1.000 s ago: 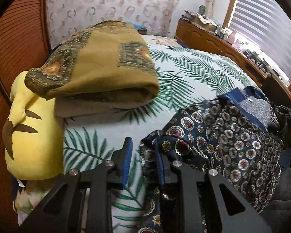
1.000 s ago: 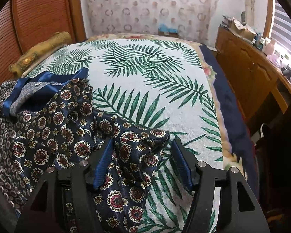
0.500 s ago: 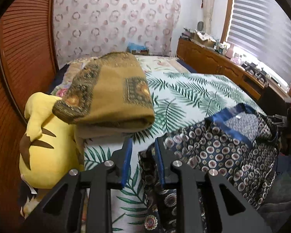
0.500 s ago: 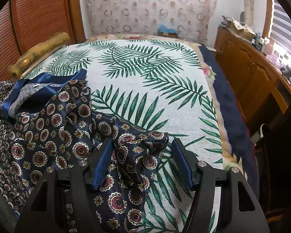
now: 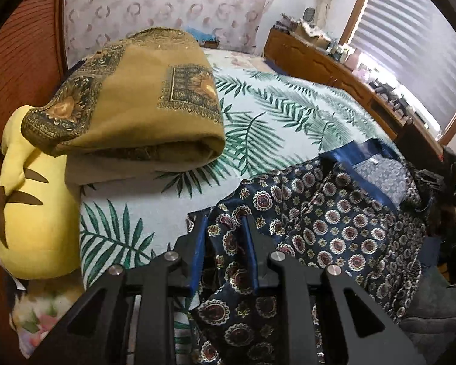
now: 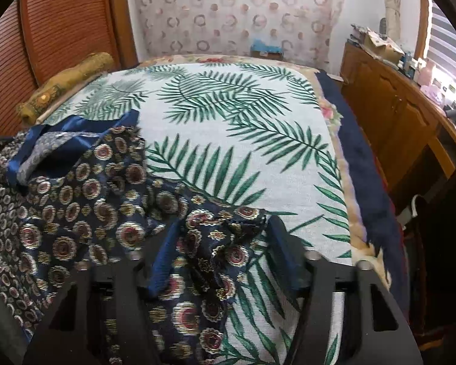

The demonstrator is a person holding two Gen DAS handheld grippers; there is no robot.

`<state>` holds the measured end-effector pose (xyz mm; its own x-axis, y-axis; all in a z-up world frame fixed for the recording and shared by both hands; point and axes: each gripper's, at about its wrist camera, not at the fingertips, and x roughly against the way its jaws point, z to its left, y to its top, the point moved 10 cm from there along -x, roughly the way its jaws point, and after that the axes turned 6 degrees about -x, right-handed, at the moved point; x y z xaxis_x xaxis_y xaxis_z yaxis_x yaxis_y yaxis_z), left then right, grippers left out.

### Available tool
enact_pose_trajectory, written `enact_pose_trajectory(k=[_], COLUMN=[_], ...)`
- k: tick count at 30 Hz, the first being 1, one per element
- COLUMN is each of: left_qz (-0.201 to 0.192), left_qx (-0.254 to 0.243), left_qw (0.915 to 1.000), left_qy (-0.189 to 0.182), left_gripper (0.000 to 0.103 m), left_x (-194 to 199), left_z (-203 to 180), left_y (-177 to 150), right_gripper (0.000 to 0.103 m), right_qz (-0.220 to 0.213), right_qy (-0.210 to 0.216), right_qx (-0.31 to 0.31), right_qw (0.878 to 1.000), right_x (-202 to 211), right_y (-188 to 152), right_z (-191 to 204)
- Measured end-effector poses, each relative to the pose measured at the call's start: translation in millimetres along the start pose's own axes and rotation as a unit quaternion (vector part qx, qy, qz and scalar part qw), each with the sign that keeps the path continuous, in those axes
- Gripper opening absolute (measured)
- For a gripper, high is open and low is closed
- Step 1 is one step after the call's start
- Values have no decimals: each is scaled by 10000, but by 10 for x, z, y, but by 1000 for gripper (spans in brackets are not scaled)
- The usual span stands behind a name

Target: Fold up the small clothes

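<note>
One navy medallion-print garment (image 5: 334, 222) with a blue satin neckband (image 6: 76, 130), crumpled on the near part of the palm-leaf bed cover (image 6: 243, 140). Two grippers. Left gripper (image 5: 223, 237) at the garment's left edge, jaws nearly together with a fold of cloth between them; they have just been closing, and the cloth looks pinched. Right gripper (image 6: 225, 243) at the garment's right corner, jaws partly apart around a bunched flap; they have just been closing too, can't tell if the pads press yet. Versus a second ago: left view sits about where it was after swinging up and back; right view unchanged. Both grippers point steeply down at the bed. Left of the garment: one folded mustard blanket (image 5: 143, 100), one yellow plush toy (image 5: 30, 188). Right of the bed: one wooden cabinet (image 6: 395, 115).
</note>
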<state>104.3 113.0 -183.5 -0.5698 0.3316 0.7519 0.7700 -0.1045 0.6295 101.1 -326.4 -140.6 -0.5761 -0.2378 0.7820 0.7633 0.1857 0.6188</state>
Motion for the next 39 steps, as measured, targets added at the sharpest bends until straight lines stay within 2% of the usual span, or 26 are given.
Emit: enact_pose_trajectory(k=[1, 3, 4, 8, 14, 21, 26, 30, 33, 35, 38, 39], left_qz=[-80, -253, -362, -920, -1660, -2450, -2739, -2529, -2141, -1795, -1388, -1328], left_qx=[-16, -49, -83, -240, -481, -522, -392, -335, -249, -145, 27, 14], left_qw=[9999, 9996, 9993, 9955, 9848, 9676, 9586, 9600, 9676, 9742, 9831, 9845], left_qy=[-80, -112, -86, 13, 151, 328, 668, 1157, 1317, 1362, 1197, 1143], left_gripper=[6, 2, 1, 0, 0, 0, 0, 0, 0, 3, 5, 6], left_x=[32, 119, 185, 539, 1032, 1464, 1497, 1181, 784, 486, 136, 84], left_z=[-32, -76, -108, -248, -437, -429, -201, 50, 253, 385, 496, 458], left_y=[11, 49, 83, 331, 799, 1524, 2105, 2396, 2441, 2363, 2144, 2092], right_gripper=[32, 15, 11, 8, 7, 6, 6, 6, 6, 7, 18, 32], right_qz=[1, 40, 35, -346, -1311, -2176, -2554, -2526, -2177, -1849, -1289, -1104], right_qy=[76, 308, 377, 390, 244, -154, -505, -995, -1067, -1062, -958, -983], right_qx=[-2, 14, 47, 131, 208, 597, 865, 1010, 936, 947, 691, 621], right_qw=[10000, 9995, 9993, 9986, 9909, 9741, 9616, 9571, 9656, 9724, 9846, 9871], right_x=[-2, -10, -7, 149, 727, 1307, 1480, 1343, 977, 630, 127, -79], right_y=[6, 5, 10, 135, 654, 1422, 2087, 2540, 2768, 2777, 2630, 2534], right_z=[28, 123, 168, 254, 301, 333, 314, 178, 9, -59, -218, -252])
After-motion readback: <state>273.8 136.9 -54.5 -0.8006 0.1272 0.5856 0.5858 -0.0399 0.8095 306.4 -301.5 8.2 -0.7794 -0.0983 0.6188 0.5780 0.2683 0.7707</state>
